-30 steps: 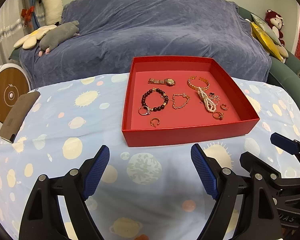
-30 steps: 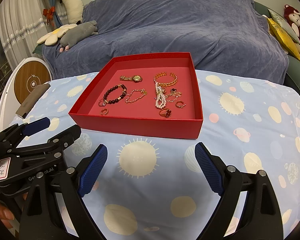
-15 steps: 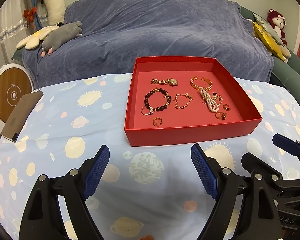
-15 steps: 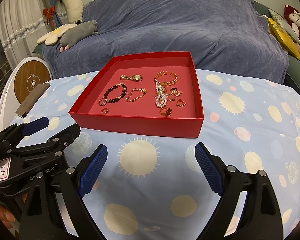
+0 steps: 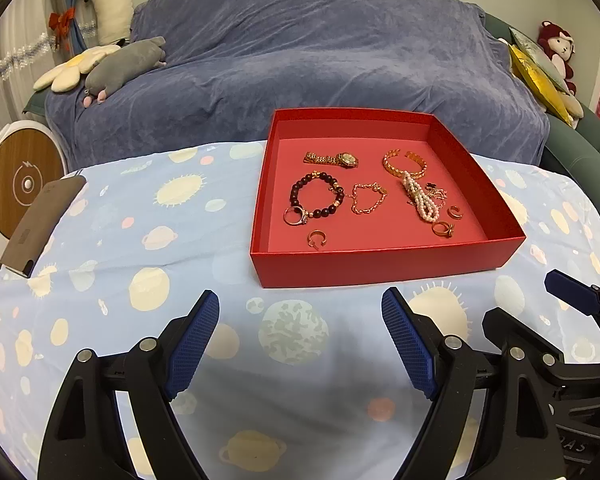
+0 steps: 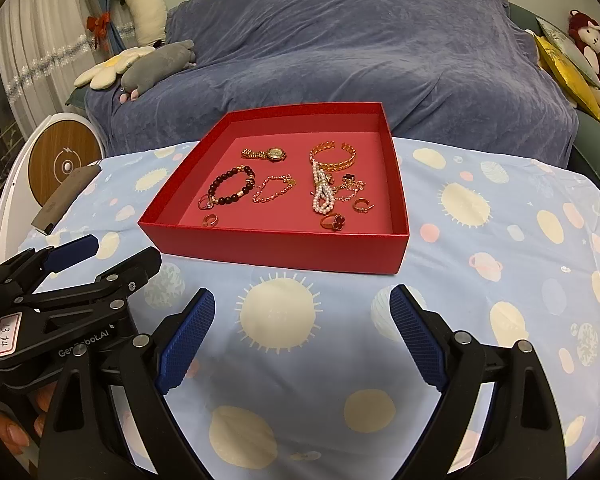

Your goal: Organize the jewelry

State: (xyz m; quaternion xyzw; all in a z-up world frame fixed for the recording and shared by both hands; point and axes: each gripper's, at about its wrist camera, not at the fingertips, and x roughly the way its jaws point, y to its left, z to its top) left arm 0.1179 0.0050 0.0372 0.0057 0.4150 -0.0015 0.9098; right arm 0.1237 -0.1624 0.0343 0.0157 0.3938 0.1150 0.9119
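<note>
A red tray (image 5: 380, 268) (image 6: 276, 248) sits on the planet-print cloth ahead of both grippers. In it lie a gold watch (image 5: 332, 159) (image 6: 265, 154), a dark bead bracelet (image 5: 318, 199) (image 6: 231, 190), a thin gold chain (image 5: 367, 199), a gold bangle (image 5: 404, 164) (image 6: 333, 157), a pearl strand (image 5: 420, 202) (image 6: 322, 196) and several rings. My left gripper (image 5: 300, 340) is open and empty, short of the tray. My right gripper (image 6: 302, 340) is open and empty, also short of it.
A grey phone-like slab (image 5: 40, 224) lies at the cloth's left edge. A blue covered sofa (image 5: 300, 60) with plush toys stands behind the table. A round wooden-faced device (image 5: 20, 180) stands at the left. Each gripper shows at the edge of the other's view.
The left wrist view has shifted slightly, so the tray sits a little further right and lower. The jewelry has not moved. Both grippers stay open.
</note>
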